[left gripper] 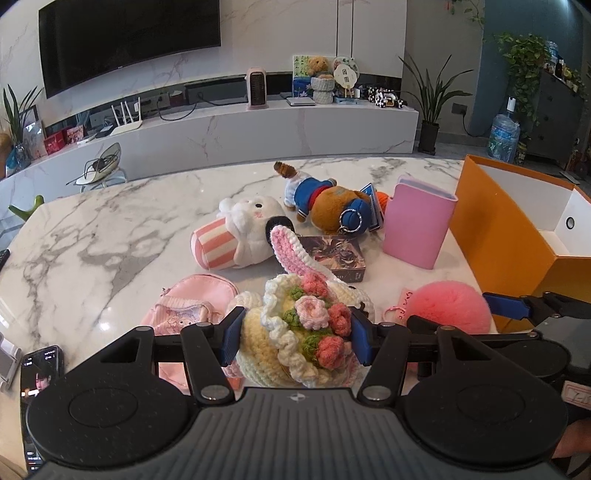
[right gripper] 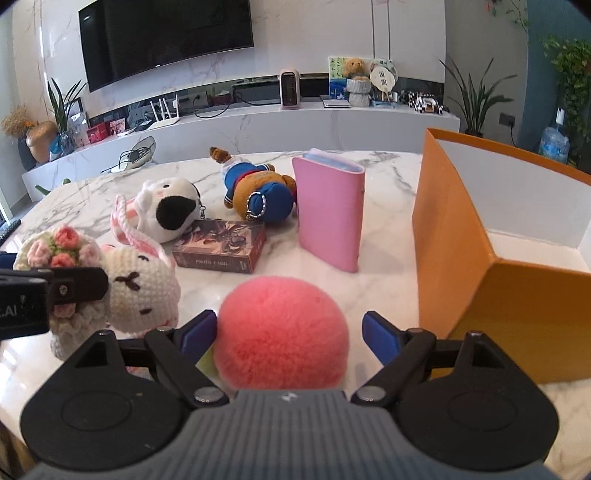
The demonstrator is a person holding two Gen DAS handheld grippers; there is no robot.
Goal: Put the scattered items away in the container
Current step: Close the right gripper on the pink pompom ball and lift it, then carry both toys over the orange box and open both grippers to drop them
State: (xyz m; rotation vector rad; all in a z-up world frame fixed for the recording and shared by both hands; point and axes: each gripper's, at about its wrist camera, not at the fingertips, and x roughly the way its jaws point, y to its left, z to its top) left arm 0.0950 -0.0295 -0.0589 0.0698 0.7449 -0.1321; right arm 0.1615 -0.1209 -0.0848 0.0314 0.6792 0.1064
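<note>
A living room wall behind the marble tabletop (left gripper: 110,229)

A dark curved television (left gripper: 125,33) hangs at the upper left of the frame above a long marble console (left gripper: 258,129), which carries a white router (left gripper: 127,120), a small pink heater (left gripper: 256,88) and a teddy bear (left gripper: 318,66); a potted plant (left gripper: 430,107) and a water bottle (left gripper: 504,134) stand at the right, and a phone (left gripper: 38,373) lies at the lower left.

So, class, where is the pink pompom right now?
In the right wrist view the pink pompom sits on the table between the open right gripper, left of the orange box.
</note>
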